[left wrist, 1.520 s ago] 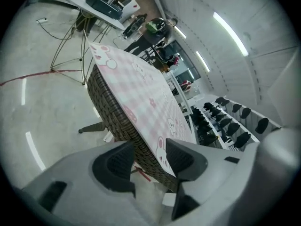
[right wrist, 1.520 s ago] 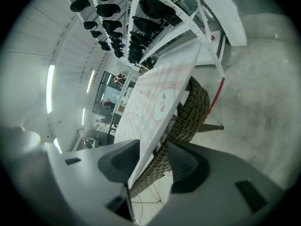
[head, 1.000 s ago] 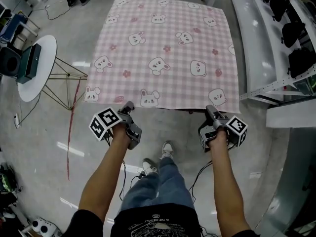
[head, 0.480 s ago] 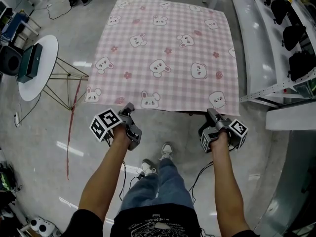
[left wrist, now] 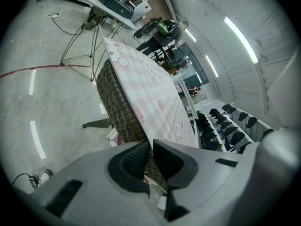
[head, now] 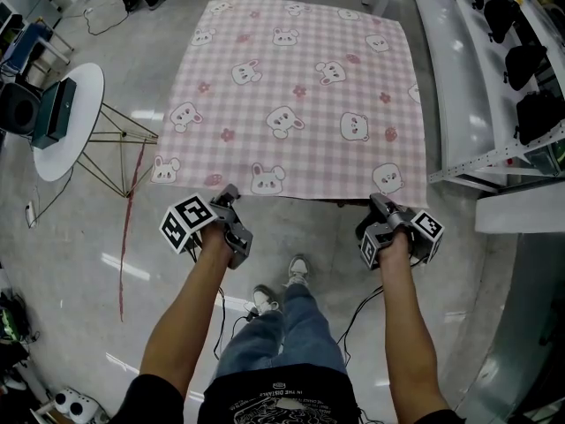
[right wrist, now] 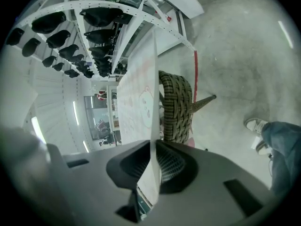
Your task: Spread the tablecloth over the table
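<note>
Fingers (left wrist: 175,163) of your left gripper (head: 230,193) have just been closing and now pinch the near hem of the tablecloth (head: 300,95). Your right gripper (head: 381,203) has closed likewise, its fingers (right wrist: 176,166) nipped on the hem toward the other near corner. The tablecloth lies flat over the bench (left wrist: 120,109), front edge just past the near side. You look to be at the final squaring-up: next comes a gentle, even tug, then release. It is a thin square sheet, pink gingham printed with bunnies and bears. The bench side is coarse brown wicker.
</note>
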The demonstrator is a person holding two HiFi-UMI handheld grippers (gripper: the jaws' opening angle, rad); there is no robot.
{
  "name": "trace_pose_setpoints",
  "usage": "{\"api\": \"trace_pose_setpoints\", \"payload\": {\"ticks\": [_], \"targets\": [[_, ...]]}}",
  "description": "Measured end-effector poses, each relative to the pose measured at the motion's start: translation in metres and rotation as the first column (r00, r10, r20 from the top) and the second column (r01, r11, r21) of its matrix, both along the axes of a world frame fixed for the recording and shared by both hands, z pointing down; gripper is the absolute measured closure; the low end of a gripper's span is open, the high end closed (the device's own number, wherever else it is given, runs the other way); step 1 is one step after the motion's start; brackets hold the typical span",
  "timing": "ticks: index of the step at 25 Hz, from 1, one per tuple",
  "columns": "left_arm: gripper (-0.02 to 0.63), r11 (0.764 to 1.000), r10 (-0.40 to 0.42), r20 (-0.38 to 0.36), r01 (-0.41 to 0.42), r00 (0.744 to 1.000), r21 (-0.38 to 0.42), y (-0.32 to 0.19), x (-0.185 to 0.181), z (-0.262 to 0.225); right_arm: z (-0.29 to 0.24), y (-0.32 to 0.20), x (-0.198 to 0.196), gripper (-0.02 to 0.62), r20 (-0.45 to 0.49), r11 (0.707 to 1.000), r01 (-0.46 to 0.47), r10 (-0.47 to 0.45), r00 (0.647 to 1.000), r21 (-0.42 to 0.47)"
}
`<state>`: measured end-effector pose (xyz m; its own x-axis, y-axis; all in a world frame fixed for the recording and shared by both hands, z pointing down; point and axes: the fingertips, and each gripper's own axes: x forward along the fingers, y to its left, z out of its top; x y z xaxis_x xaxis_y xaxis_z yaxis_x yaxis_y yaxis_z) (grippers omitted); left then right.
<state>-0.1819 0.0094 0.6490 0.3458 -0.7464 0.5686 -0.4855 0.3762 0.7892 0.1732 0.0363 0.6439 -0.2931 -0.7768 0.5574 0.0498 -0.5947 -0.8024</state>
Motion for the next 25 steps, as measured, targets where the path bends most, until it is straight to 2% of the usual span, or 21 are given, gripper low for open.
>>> {"api": "trace_pose_setpoints", "payload": {"ticks": [8, 15, 25], "targets": [[0.589, 1.0, -0.011, -0.009, 0.011, 1.0, 0.003, -0.001, 0.0, 0.0, 0.006, 0.008, 0.001, 0.591, -0.031, 1.0, 0.014, -0.014, 0.999, -0.013], [0.592, 1.0, 0.003, -0.013, -0.003, 1.0, 0.016, 0.003, 0.0, -0.005, 0.001, 0.011, 0.001, 0.592, -0.072, 0.999, 0.015, -0.012, 0.997, 0.042], [0.594, 0.999, 0.022, -0.011, -0.021, 1.0, 0.024, 0.015, 0.004, -0.006, -0.001, 0.028, 0.005, 0.592, -0.143, 0.997, 0.035, -0.025, 0.989, 0.071]]}}
